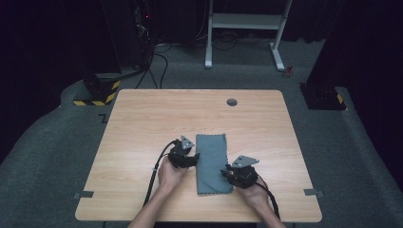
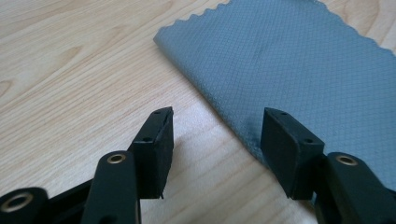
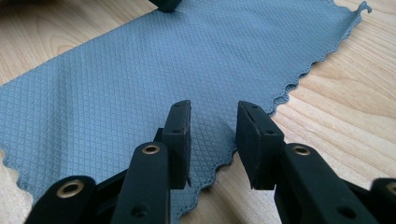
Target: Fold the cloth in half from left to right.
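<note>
Grey folded rectangular microfibre cloth (image 1: 212,164) lies on the pale wooden table (image 1: 142,123), the left gripper (image 1: 189,159) at its left edge, the right gripper (image 1: 231,172) at its right. Left gripper view: jaws apart straddle the cloth's (image 2: 299,60) edge, gripping nothing. Right gripper view: parted jaws hover over the cloth's (image 3: 140,79) scalloped edge.

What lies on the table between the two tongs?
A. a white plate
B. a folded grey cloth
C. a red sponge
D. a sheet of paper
B: a grey cloth with zigzag edges lies flat on the wooden table, with the left tongs and right tongs open at its sides.
</note>
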### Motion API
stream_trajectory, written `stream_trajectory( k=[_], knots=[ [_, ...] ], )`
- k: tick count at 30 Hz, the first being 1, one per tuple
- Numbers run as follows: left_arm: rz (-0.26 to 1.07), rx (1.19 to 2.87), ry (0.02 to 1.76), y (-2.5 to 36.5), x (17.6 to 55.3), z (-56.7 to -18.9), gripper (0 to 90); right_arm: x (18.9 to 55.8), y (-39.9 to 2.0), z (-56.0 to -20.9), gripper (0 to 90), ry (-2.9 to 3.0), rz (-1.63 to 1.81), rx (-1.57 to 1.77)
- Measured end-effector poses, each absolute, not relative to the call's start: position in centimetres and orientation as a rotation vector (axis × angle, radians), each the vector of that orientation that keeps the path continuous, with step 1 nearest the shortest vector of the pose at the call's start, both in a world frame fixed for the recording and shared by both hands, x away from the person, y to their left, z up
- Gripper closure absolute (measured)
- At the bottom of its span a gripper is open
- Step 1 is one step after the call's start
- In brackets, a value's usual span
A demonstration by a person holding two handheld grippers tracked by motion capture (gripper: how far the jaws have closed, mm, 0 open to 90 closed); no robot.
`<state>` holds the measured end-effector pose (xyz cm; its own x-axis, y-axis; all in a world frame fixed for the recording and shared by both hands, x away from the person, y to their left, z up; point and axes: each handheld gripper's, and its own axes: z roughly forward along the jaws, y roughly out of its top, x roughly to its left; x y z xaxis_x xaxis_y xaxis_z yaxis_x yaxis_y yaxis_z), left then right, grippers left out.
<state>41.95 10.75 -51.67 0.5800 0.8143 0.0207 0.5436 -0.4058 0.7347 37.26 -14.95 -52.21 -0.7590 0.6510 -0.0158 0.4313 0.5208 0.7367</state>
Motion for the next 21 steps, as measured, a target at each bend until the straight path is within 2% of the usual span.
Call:
stream_trajectory(
  k=[4,8,16,21],
  knots=[
    [0.411,2.079,1.043,10.9,40.7,-51.1,44.1,37.2,-14.9,-52.2,66.0,2.471,1.082,0.911],
    [0.373,2.116,0.995,10.4,39.1,-51.1,41.8,37.2,-15.0,-52.3,66.0,2.469,1.084,0.912],
    [0.518,2.185,0.943,10.3,36.5,-51.9,42.5,37.2,-15.0,-52.3,66.0,2.468,1.086,0.91],
    [0.512,2.158,0.957,11.3,35.8,-51.9,42.8,37.2,-15.0,-52.3,66.0,2.467,1.086,0.91]
  ],
)
